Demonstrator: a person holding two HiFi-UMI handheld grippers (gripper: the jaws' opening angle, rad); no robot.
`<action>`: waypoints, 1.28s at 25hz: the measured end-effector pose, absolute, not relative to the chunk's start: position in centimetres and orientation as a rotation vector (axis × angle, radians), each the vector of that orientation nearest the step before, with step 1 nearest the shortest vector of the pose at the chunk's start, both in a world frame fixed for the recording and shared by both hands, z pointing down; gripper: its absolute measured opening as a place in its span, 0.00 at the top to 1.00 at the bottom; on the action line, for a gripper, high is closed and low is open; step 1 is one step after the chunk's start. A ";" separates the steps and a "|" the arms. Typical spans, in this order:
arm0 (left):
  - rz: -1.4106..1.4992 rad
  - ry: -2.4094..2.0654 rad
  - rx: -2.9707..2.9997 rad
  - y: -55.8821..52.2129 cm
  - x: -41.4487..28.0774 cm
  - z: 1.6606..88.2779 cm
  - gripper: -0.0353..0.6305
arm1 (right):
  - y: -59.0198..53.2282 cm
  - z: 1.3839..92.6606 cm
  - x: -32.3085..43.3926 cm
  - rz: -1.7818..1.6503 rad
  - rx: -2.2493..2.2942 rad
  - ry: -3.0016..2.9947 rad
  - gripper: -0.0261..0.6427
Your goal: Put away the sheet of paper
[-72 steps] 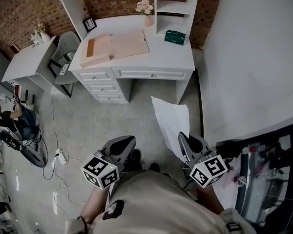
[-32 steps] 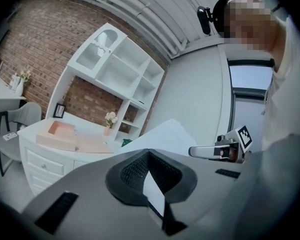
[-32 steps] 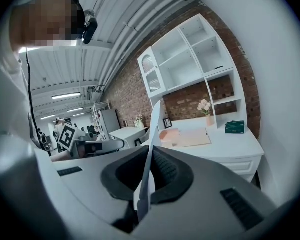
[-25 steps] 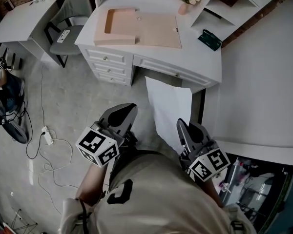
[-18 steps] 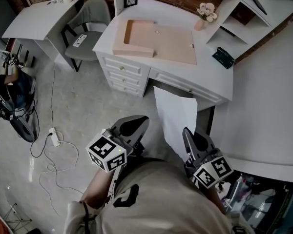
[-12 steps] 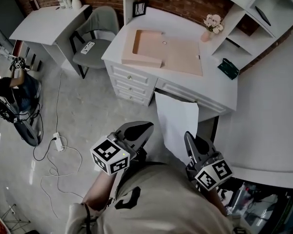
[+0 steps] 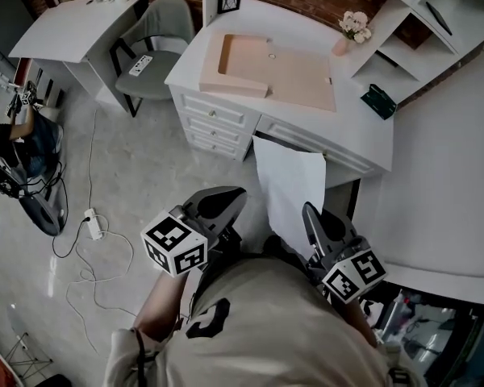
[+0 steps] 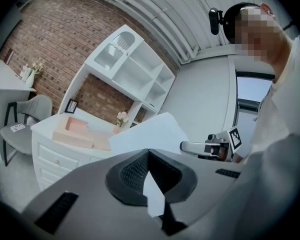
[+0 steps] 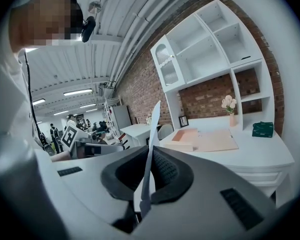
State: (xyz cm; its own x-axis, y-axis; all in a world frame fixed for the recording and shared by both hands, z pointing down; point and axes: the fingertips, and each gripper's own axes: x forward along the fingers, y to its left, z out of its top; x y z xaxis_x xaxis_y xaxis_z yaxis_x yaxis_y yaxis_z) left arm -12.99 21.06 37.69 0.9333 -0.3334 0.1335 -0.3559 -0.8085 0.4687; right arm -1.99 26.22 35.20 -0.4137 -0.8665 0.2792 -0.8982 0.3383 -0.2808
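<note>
Left gripper (image 7: 226, 198): jaws closed together, nothing in them, held low by the torso. Sheet of paper (image 7: 290, 180) stands upright, its lower edge clamped in the right gripper (image 7: 315, 220). Over the last few seconds the desk (image 7: 355, 127) has drawn much nearer, and the sheet's top now overlaps its front edge. The open tan folder (image 7: 290, 67) lies ahead. Carry probably almost done; placing remains.

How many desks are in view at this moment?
2. One desk ahead, holding the folder; a smaller desk at upper left, by the chair. More may lie out of view.
</note>
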 end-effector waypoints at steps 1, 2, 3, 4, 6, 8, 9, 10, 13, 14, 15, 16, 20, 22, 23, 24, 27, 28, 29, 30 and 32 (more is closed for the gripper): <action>0.062 -0.484 2.587 21.1 -12.8 37.7 0.92 | 26.2 35.2 -1.9 0.610 1.654 -2.504 0.92; 0.063 -0.476 2.586 21.3 -12.6 37.7 0.92 | 26.3 35.3 -1.8 0.611 1.651 -2.505 0.92; 0.068 -0.470 2.585 21.5 -12.4 37.9 0.92 | 26.3 35.3 -1.8 0.612 1.645 -2.508 0.92; 0.073 -0.468 2.582 21.7 -12.3 38.0 0.92 | 26.2 35.4 -1.7 0.614 1.637 -2.513 0.92; 0.078 -0.475 2.575 21.7 -11.8 38.3 0.92 | 26.1 35.5 -1.2 0.614 1.627 -2.525 0.92; 0.073 -0.490 2.570 21.5 -11.2 38.3 0.92 | 25.8 35.5 -0.4 0.605 1.630 -2.533 0.92; 0.072 -0.494 2.568 21.4 -10.8 38.2 0.92 | 25.6 35.5 0.1 0.605 1.632 -2.536 0.92; 0.078 -0.490 2.567 21.5 -10.4 38.2 0.92 | 25.5 35.5 0.5 0.610 1.633 -2.540 0.92; 0.152 -0.428 2.586 22.1 -8.6 38.4 0.92 | 25.2 35.6 1.4 0.627 1.632 -2.554 0.92; 0.181 -0.406 2.596 22.3 -7.9 38.5 0.92 | 25.2 35.8 1.7 0.636 1.637 -2.553 0.92; 0.204 -0.385 2.602 22.5 -7.2 38.7 0.92 | 25.2 36.0 2.1 0.648 1.644 -2.549 0.92; 0.219 -0.360 2.603 22.8 -6.6 38.9 0.92 | 25.3 36.2 2.4 0.661 1.654 -2.543 0.92; 0.301 -0.175 2.628 24.6 -3.8 39.5 0.92 | 25.5 36.9 3.5 0.681 1.701 -2.518 0.92; 0.394 0.013 2.675 27.1 -2.1 39.9 0.92 | 25.6 37.1 4.1 0.686 1.725 -2.506 0.92; 0.436 0.116 2.687 28.6 -1.2 40.0 0.92 | 25.7 37.2 4.5 0.692 1.743 -2.499 0.92; 0.469 0.213 2.689 30.1 -0.5 40.1 0.92 | 25.8 37.2 4.9 0.699 1.764 -2.491 0.92; 0.532 0.430 2.684 33.2 0.6 40.0 0.92 | 26.0 37.2 6.4 0.705 1.814 -2.467 0.92; 0.542 0.483 2.684 33.8 0.8 39.9 0.92 | 26.1 37.2 6.7 0.706 1.822 -2.461 0.92; 0.544 0.537 2.680 34.4 0.8 39.6 0.92 | 26.1 37.2 6.9 0.709 1.826 -2.456 0.92; 0.539 0.598 2.668 34.9 0.8 39.3 0.92 | 26.0 37.3 7.1 0.715 1.828 -2.452 0.92; 0.534 0.716 2.636 36.0 0.6 38.7 0.92 | 25.8 37.4 7.2 0.727 1.825 -2.451 0.92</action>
State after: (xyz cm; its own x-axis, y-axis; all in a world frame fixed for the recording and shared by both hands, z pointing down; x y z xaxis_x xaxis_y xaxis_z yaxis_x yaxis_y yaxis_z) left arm 0.58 35.99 38.73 0.8005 0.5392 0.2617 0.4046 -0.8083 0.4277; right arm 7.22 25.79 37.43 -0.3249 -0.9066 0.2694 -0.9069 0.2178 -0.3608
